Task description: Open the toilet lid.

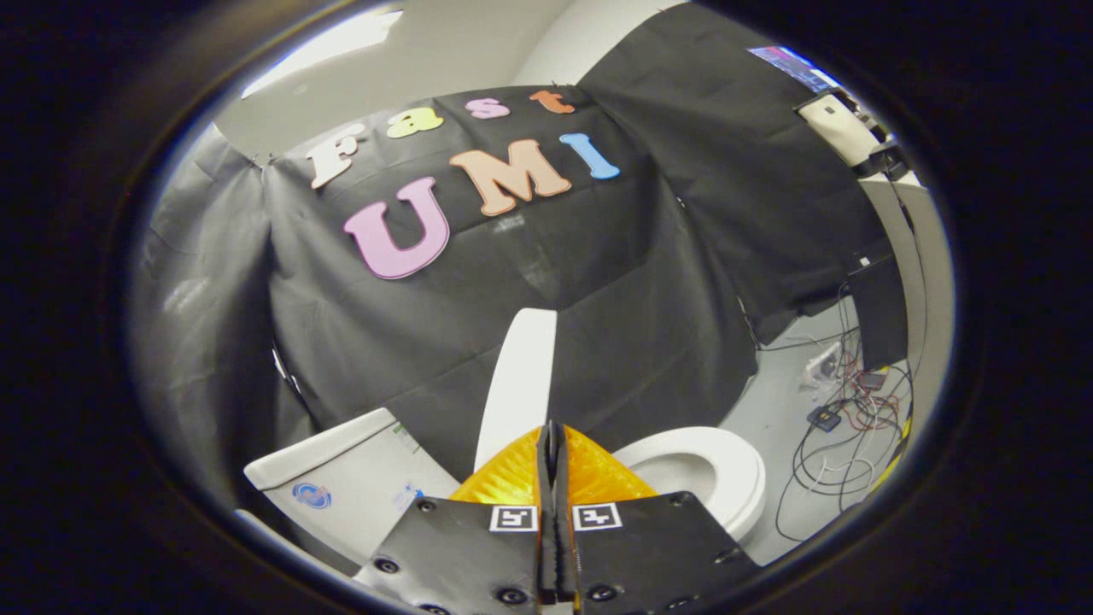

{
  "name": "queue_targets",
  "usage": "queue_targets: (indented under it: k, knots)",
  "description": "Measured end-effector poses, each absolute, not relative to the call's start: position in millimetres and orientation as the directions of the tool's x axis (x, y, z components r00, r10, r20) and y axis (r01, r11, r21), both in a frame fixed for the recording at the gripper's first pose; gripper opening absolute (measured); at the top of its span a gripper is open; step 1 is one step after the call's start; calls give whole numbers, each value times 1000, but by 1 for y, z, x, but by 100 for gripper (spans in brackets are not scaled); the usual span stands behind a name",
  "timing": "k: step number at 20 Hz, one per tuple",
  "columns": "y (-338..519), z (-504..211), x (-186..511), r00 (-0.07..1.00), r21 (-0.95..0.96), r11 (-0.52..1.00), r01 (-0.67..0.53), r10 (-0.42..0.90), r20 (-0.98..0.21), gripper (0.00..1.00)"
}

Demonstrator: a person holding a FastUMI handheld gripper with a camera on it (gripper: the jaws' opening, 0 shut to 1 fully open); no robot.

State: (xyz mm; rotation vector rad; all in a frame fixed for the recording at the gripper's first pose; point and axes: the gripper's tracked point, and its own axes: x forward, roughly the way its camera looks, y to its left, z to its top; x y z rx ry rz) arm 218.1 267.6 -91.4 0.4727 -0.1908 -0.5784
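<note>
White toilet lid (518,384) raised upright, edge-on, just ahead of the gripper (553,444) and rising beyond its tips. Fingers pressed together, nothing visibly held between them; whether the tips touch the lid's lower edge, impossible to tell. White seat ring (726,465) and open bowl just right of the fingers. White tank (341,474) to their left, carrying a round blue emblem and small stickers, too small to read. Tangled cables (841,427) on the floor, far right.

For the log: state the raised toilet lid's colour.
White; the toilet lid stands upright just beyond the shut gripper in the gripper view.
</note>
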Motion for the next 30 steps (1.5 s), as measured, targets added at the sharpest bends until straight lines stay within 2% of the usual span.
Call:
queue_targets:
  k: [5, 10, 18, 20, 23, 30]
  knots:
    - [302, -58, 244, 865, 366, 819, 443, -498, 68, 1]
    - [340, -37, 268, 933, 328, 904, 275, -333, 134, 1]
    - [420, -19, 317, 988, 205, 979, -2, -30, 154, 8]
    - [433, -24, 338, 992, 185, 982, -32, 10, 122, 13]
    - [462, -26, 350, 991, 155, 983, -96, 81, 102, 13]
    - [470, -26, 359, 987, 174, 975, -139, 121, 107, 13]
